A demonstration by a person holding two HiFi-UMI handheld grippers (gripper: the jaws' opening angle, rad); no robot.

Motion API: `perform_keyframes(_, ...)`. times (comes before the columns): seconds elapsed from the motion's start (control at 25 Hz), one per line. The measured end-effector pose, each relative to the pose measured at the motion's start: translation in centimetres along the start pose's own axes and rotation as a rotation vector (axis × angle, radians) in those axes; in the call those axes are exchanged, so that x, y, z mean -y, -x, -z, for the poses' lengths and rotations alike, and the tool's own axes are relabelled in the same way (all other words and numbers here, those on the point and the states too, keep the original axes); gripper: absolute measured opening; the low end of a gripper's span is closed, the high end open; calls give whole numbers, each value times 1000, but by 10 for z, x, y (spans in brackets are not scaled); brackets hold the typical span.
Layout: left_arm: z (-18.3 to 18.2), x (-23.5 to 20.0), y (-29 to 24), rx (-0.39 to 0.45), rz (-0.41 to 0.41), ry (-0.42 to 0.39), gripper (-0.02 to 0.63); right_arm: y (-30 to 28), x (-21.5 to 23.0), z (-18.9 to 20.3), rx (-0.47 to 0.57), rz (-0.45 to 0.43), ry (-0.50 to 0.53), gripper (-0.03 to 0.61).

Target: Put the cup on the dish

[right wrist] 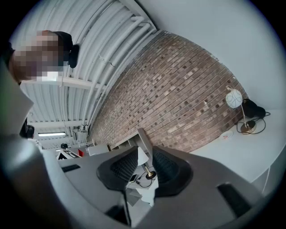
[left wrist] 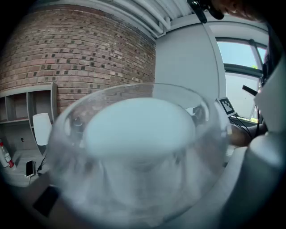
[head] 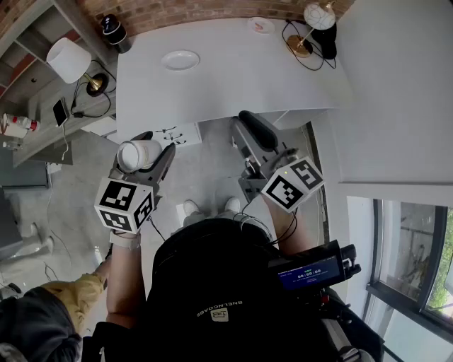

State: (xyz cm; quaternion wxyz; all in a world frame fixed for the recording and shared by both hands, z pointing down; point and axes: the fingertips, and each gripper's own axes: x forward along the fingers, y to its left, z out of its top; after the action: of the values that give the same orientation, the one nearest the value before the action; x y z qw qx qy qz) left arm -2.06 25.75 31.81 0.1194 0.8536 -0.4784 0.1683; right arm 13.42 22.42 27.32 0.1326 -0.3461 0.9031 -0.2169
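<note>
My left gripper (head: 151, 146) is shut on a white cup (head: 137, 155), held in the air over the floor, short of the white table's (head: 233, 85) front edge. In the left gripper view the cup (left wrist: 138, 134) fills the picture, blurred and very close, and hides the jaws. A white dish (head: 180, 60) lies on the table, far ahead of the cup. My right gripper (head: 252, 130) hangs to the right at about the same height, near the table's edge. Its jaws (right wrist: 144, 156) stand shut with nothing between them.
A second small dish (head: 260, 25) and a globe lamp (head: 318, 18) with a black cable stand at the table's far right. A white-shade lamp (head: 69, 60), a phone and a bottle are on the shelf at the left. A brick wall runs behind the table.
</note>
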Motion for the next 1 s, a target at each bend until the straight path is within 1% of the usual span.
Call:
perform_keyframes(0.16, 3, -2, -1, -9, -14, 6, 238, 0, 2, 2, -3, -5, -3, 104)
perform_keyframes(0.44, 7, -1, -5, -15, -14, 26, 238, 2, 8, 5, -9, -3, -7, 104)
perform_keyframes(0.76, 7, 14, -19, -44, -39, 31, 238, 11, 24, -4, -23, -15, -1, 104)
perform_keyframes(1.0, 1, 33, -33, -30, -53, 63, 238, 24, 41, -13, -33, -39, -1, 104)
